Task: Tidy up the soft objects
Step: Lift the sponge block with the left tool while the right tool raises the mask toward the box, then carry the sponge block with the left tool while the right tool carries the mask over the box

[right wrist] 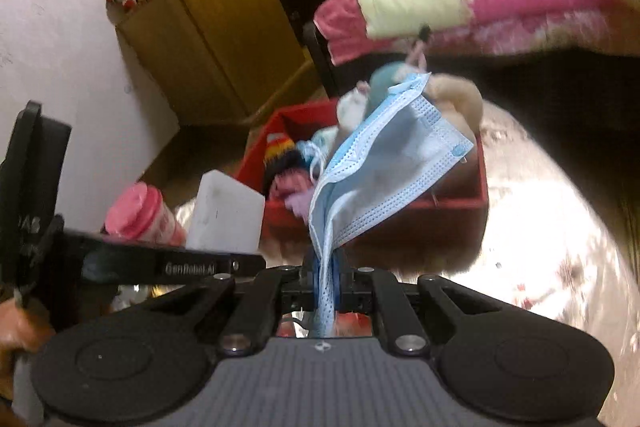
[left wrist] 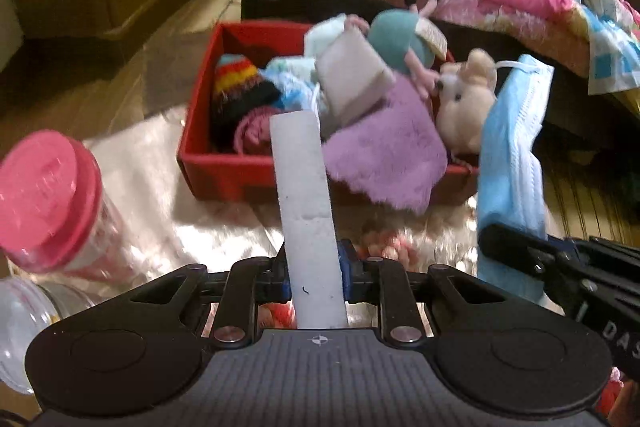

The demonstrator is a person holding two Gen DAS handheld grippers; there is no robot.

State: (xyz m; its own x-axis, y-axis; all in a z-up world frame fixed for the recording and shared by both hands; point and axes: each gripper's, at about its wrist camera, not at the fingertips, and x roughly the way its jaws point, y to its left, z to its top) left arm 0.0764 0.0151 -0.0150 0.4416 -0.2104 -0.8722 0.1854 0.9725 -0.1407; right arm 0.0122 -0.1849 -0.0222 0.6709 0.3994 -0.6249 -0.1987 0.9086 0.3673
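Left wrist view has the left claw clamped on a light, squashy white foam block near the red bin, while the right claw pinches a limp mask by its edge.

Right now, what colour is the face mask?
Light blue face mask, white inside; the right wrist view shows it best.
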